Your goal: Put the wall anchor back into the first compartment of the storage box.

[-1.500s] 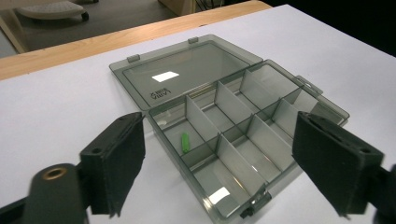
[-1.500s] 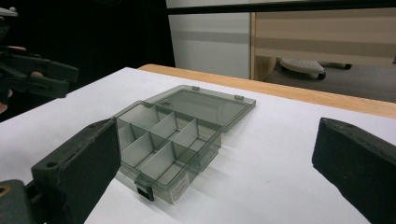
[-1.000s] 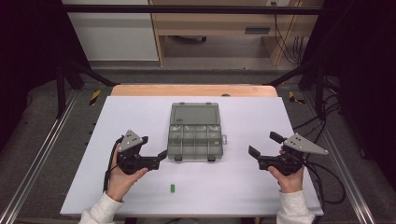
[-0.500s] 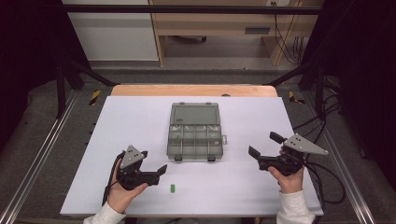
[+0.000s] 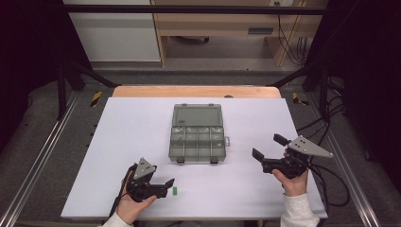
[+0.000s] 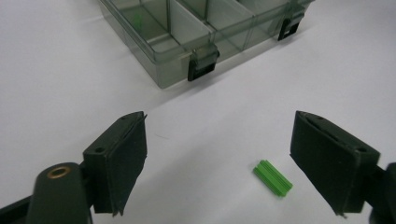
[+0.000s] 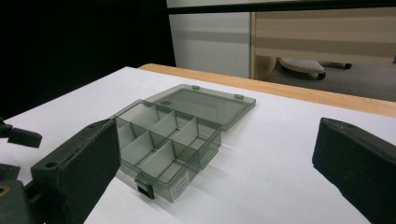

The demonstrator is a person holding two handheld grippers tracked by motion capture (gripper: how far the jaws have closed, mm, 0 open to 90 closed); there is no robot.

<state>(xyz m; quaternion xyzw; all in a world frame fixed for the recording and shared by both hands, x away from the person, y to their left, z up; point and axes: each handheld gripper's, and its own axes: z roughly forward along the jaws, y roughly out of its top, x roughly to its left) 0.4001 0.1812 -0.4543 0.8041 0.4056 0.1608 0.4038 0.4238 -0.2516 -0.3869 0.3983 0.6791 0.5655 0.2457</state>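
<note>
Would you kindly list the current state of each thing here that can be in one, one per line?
Smoky grey clear plastic compartment box: open, lid folded flat back on the table.
Front latches: undone.
Small green ribbed plastic piece: lying flat on the white table, loose, between the left gripper's fingers, untouched.
Left gripper: open, jaws just been closing.
Right gripper: open, empty, held above the table.

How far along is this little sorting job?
Early on. The organizer box already lies open with one green bit in a compartment. The left gripper, open, has been closing around the green piece without touching it. Gripping and boxing it remain. The right gripper waits open.
</note>
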